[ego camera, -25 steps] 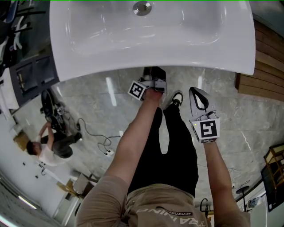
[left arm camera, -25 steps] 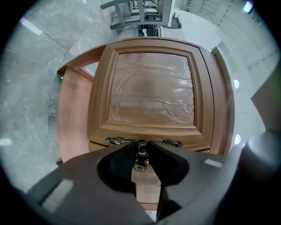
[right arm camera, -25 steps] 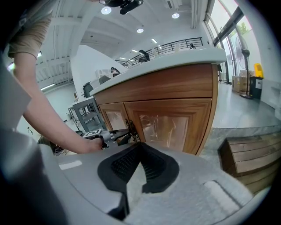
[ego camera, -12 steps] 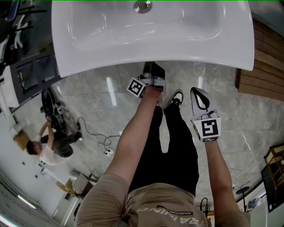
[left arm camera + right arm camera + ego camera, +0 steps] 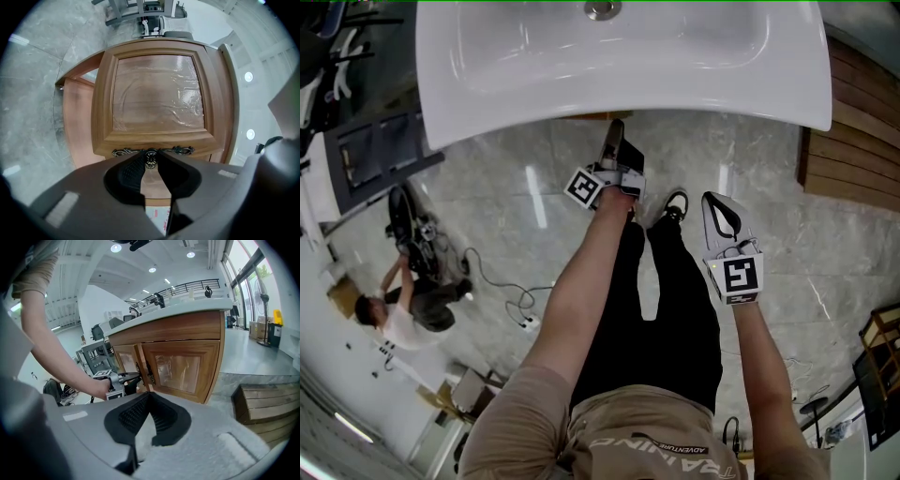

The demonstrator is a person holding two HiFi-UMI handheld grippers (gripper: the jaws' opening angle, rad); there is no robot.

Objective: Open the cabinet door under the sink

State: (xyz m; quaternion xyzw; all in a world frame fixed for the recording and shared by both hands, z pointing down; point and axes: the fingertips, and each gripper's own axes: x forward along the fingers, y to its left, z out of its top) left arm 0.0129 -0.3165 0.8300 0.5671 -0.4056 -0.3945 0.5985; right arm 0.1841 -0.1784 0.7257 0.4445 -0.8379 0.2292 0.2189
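Observation:
The white sink [image 5: 619, 70] fills the top of the head view, and the wooden cabinet under it is mostly hidden there. My left gripper [image 5: 613, 141] reaches under the sink's front rim. In the left gripper view its jaws [image 5: 150, 155] are shut on the small ornate knob [image 5: 150, 162] of the panelled cabinet door [image 5: 159, 93], which stands slightly ajar. The right gripper view shows the cabinet's right-hand door [image 5: 180, 369] and my left gripper [image 5: 133, 377] at the handles. My right gripper [image 5: 719, 208] hangs lower right, shut and empty [image 5: 149, 395].
Wooden steps [image 5: 853, 141] lie on the marble floor right of the cabinet [image 5: 267, 404]. A person crouches by cables at the far left [image 5: 403, 309]. A dark unit [image 5: 366, 155] stands left of the sink. My own legs and a shoe [image 5: 673, 206] are below the grippers.
My left gripper has drawn back from under the sink rim toward me, still on the knob, and a strip of wooden door now shows below the rim. The right gripper barely moved.

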